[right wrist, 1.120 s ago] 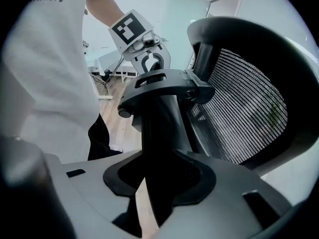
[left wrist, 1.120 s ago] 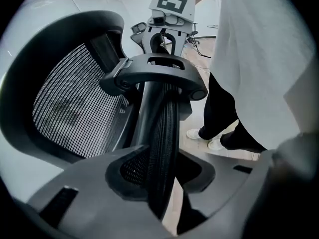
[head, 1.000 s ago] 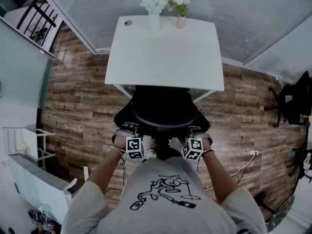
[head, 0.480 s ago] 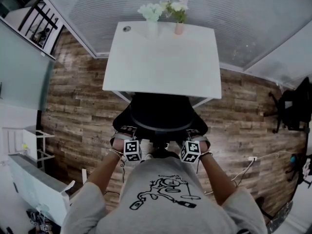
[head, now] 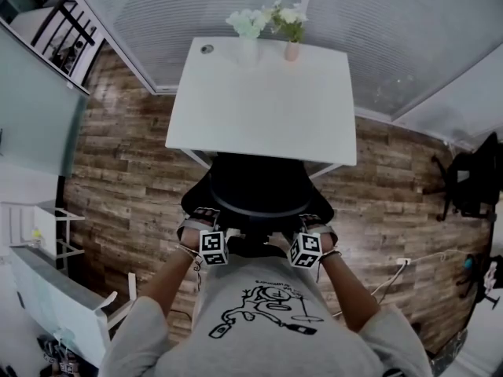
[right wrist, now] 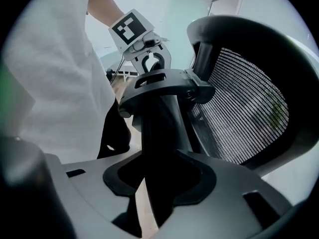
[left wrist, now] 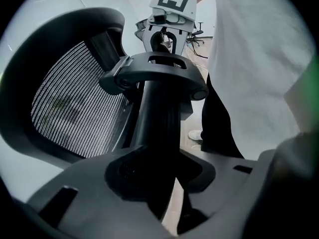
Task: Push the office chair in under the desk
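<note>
Between my left gripper's [left wrist: 159, 183] jaws, I am clamping the office chair's [head: 259, 181] black back bar [left wrist: 160, 123] at about half opening. My right gripper [right wrist: 155, 183] is pinching the same bar likewise. Ahead of both, the head view is showing the seat sitting partly under the white counter [head: 263, 100]. The gripper views are showing only the mesh backrest [left wrist: 75, 108].

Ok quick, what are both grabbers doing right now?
Left gripper: closed on the office chair's back bar.
Right gripper: closed on that same bar.
</note>
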{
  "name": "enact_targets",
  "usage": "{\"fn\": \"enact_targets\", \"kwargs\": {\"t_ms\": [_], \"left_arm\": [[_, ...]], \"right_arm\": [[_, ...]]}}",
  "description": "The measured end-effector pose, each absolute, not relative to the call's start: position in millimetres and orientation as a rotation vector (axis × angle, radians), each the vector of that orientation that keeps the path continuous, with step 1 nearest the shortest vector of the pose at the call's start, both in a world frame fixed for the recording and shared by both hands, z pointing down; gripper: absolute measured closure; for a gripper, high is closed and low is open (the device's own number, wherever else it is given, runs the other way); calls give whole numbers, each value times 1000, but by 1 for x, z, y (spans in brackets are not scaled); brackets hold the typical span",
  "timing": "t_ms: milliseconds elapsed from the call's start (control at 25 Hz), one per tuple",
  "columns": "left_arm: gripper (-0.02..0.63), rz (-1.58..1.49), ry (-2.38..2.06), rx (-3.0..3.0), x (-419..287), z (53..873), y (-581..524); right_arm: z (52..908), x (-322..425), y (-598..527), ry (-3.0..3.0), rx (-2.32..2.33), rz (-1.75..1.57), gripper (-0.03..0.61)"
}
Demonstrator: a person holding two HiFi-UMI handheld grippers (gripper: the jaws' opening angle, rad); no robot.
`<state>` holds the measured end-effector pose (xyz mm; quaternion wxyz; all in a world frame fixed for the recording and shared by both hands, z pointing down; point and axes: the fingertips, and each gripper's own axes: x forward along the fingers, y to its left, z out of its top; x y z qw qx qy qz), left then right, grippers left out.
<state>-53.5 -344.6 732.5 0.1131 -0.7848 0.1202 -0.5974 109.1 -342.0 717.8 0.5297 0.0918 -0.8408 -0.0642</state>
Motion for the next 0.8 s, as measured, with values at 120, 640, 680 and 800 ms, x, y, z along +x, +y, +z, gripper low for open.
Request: {"fn": "enact_targets", "kwargs": {"t_ms": [120, 640, 680, 800], "left_arm": [[479, -1748, 351, -2306, -54, 733, -345], [446, -1770, 269, -2364, -53, 717, -337], [446, -1770, 267, -2380, -54, 714, -335], [448, -1755, 291, -2455, -58, 700, -330]], "right_arm": [[719, 108, -343, -2004, 219, -152, 417], [704, 113, -339, -1992, 227, -81, 390], [699, 114, -337, -2002, 229, -60, 390], [675, 112, -337, -2075, 265, 26, 405]]}}
